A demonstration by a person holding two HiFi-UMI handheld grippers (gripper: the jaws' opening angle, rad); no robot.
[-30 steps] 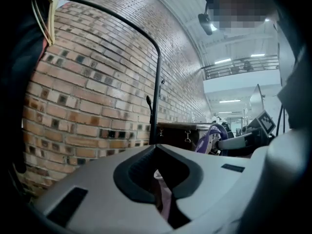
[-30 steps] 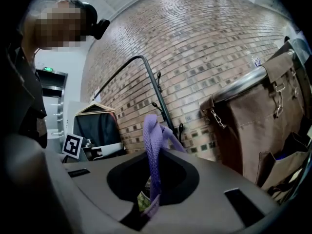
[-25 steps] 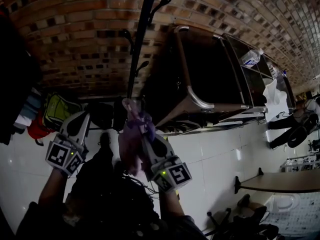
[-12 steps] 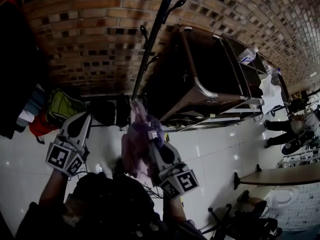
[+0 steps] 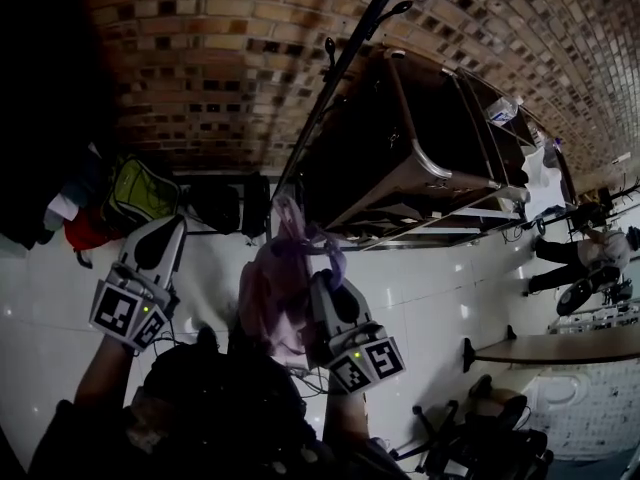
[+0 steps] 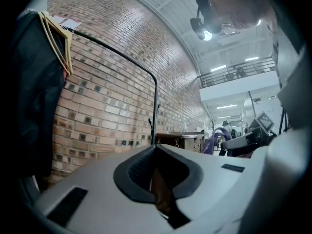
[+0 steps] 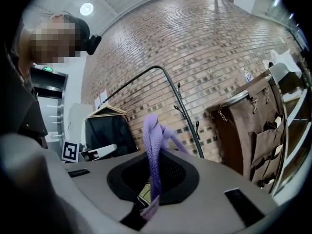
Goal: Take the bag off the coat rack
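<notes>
Beside the coat rack (image 5: 345, 68), under the brick wall (image 5: 200, 58), we hold the bag (image 5: 272, 303) in our right claw (image 5: 322, 280).

Our right claw is pinched on the bag's purple strap (image 7: 154, 150), which rises out of the jaws in a loop. In the right gripper view the loop stands in front of the rack's pole, apart from the hooks (image 7: 178, 87). The pinkish bag hangs below the claw, above the white floor (image 5: 420, 298) and close to our body. Our left claw (image 5: 172, 230) is pressed together with nothing in it, level with the right one and well to the bag's left. A brown cart (image 5: 400, 158) stands just right of the rack, against the wall.
</notes>
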